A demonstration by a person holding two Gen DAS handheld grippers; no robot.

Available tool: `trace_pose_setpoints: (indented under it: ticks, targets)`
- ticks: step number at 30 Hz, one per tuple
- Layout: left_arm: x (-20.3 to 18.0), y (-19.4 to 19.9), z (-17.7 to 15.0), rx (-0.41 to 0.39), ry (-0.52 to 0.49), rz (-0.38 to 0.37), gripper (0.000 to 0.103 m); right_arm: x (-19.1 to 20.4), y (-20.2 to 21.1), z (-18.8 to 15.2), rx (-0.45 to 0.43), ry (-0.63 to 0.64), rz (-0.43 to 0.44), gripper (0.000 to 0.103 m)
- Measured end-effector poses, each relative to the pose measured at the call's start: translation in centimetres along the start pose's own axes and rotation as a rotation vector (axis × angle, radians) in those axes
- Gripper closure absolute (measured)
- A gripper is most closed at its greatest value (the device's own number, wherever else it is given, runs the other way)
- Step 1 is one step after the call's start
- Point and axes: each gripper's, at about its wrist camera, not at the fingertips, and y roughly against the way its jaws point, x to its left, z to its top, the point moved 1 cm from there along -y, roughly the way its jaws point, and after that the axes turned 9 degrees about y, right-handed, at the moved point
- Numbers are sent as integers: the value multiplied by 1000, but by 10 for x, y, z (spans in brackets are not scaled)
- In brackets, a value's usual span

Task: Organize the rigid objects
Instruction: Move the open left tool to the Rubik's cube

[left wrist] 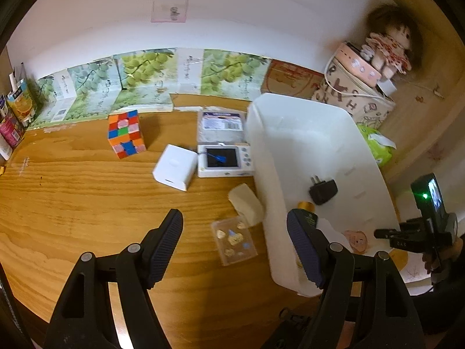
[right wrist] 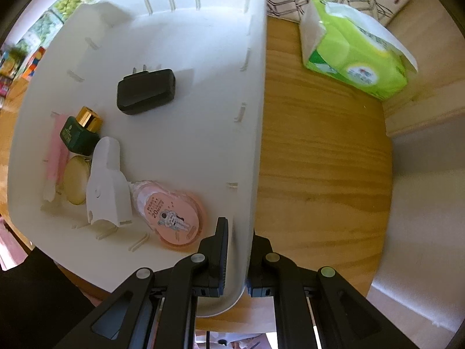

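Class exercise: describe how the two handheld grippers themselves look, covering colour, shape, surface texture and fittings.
The left gripper and right gripper match: black plastic linkage arms with cut-out slots, joined by round silver pivot pins. The jaws carry dark, finely ribbed pads. Seen from the left wrist view, the right unit has a black mount with a green light.

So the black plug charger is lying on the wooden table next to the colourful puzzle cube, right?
Not quite. The black plug charger is lying inside the white plastic bin, not on the wooden table. The right wrist view shows it on the bin's floor. The colourful puzzle cube sits out on the table.
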Motion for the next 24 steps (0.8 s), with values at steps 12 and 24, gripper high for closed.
trace_pose_setpoints:
  ticks: [12, 24]
  targets:
    - [53, -11, 33, -12, 87, 38, 26, -5, -11, -2, 20, -110, -34, 93]
    - [105, -42, 68, -13, 213, 79, 26, -13, -20, 11, 64, -186, -56, 90]
